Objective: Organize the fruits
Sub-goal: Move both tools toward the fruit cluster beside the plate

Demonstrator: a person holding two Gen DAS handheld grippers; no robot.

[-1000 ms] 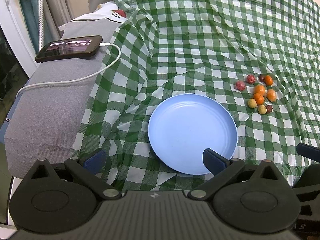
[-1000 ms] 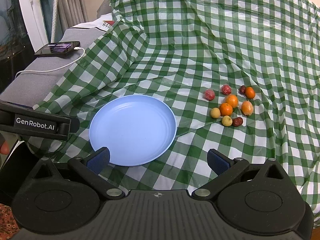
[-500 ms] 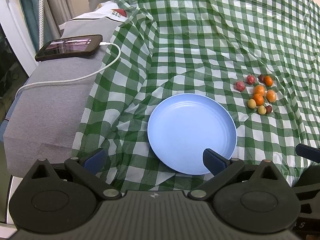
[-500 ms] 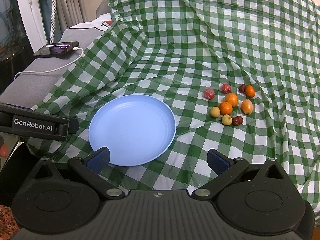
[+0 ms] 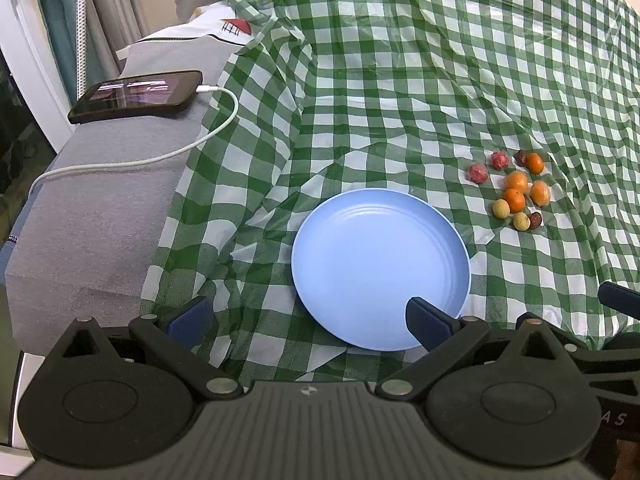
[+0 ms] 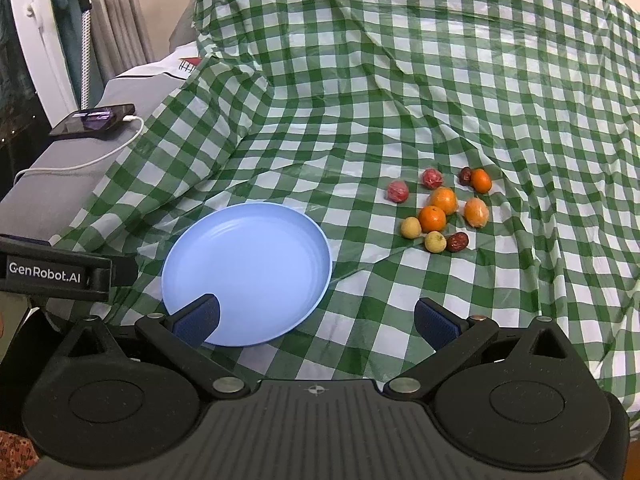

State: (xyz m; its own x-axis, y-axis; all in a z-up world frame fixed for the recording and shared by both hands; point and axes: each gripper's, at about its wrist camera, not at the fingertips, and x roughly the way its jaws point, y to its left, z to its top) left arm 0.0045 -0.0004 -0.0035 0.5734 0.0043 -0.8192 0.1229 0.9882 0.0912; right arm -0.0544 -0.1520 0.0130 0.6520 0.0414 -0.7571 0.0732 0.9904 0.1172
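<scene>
Task not started: blue plate empty. All fruits clustered on the cloth right of the plate. Left tool and right tool wide open, holding nothing.

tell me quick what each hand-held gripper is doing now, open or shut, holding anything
Left hand-held gripper: open, holding nothing.
Right hand-held gripper: open, holding nothing.

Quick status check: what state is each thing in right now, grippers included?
Left gripper: open, holding nothing.
Right gripper: open, holding nothing.
Plate: flat on the cloth, nothing in it.
Fruits: clustered on the cloth beside the plate, none picked up.
Phone: screen lit, cable plugged in.
</scene>
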